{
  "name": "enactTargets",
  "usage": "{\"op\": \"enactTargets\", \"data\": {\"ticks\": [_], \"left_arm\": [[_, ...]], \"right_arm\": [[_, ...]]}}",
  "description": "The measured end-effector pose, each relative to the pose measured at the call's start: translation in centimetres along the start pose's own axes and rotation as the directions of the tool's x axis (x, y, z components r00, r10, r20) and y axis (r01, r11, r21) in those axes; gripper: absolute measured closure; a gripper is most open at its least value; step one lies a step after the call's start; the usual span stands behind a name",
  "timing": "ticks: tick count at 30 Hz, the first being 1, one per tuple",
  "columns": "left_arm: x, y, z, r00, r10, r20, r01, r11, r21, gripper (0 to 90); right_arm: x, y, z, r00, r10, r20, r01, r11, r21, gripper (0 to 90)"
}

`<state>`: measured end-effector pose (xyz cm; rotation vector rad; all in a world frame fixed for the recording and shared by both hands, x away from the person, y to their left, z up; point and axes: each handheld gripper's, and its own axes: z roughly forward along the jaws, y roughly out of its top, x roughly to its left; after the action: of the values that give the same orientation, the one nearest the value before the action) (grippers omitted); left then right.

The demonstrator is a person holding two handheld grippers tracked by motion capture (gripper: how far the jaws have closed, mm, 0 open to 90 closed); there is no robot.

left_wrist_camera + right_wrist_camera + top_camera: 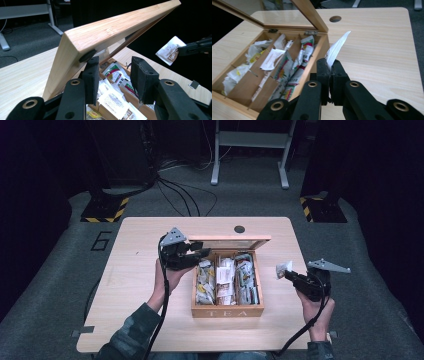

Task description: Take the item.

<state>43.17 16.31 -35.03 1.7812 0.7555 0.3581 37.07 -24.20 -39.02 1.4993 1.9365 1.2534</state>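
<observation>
While your left gripper (197, 254) propped the lid (105, 35) of the wooden tea box (227, 311) open, its fingers (91, 75) sat nearly closed with a gap between them and nothing pinched, one pad tip pressed up against the lid's front edge. Your right gripper (331, 68) had its fingers clamped flat on a white tea packet (337, 48), holding it by the lower end, clear of the box and off its right wall, above the desk (382, 50). The box stood mid-desk with the remaining sachets (227, 280) crowding its three compartments. For this step, the sound course looked to be keeping the left hand dead still, since a single pad tip was all that bore the lid and any slip could drop it onto the box. The packet stood edge-on and looked floppy, so a steady grip and a slow carry well away from the box would likely have served best before setting it down on bare desk.
</observation>
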Motion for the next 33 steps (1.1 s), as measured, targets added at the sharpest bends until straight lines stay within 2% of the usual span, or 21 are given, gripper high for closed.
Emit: {"op": "enactTargets", "data": {"ticks": [7,18,19,25,33], "left_arm": [[0.0,0.0,0.0,1.0,0.001,0.0,-0.001,1.0,0.0,58.5],[0.0,0.0,-0.1,1.0,0.0,0.004,0.0,1.0,-0.002,58.5],[0.0,0.0,-0.1,1.0,0.0,0.003,0.0,1.0,-0.002,58.5],[0.0,0.0,-0.1,1.0,0.004,0.003,-0.004,1.0,-0.002,58.5],[-0.1,-0.1,-0.1,1.0,0.003,0.003,-0.003,1.0,-0.003,58.5]], "right_arm": [[-1.7,-1.1,0.9,0.9989,0.043,0.02,-0.043,0.999,0.019,87.6],[-3.7,-3.0,2.6,0.9936,0.105,0.043,-0.107,0.993,0.046,87.6],[-3.9,-3.2,2.9,0.994,0.1,0.044,-0.102,0.993,0.051,87.6],[-4.7,-4.3,4.1,0.9894,0.136,0.049,-0.14,0.987,0.077,87.5],[-5.4,-5.4,5.2,0.9847,0.162,0.065,-0.168,0.979,0.112,87.3]]}}
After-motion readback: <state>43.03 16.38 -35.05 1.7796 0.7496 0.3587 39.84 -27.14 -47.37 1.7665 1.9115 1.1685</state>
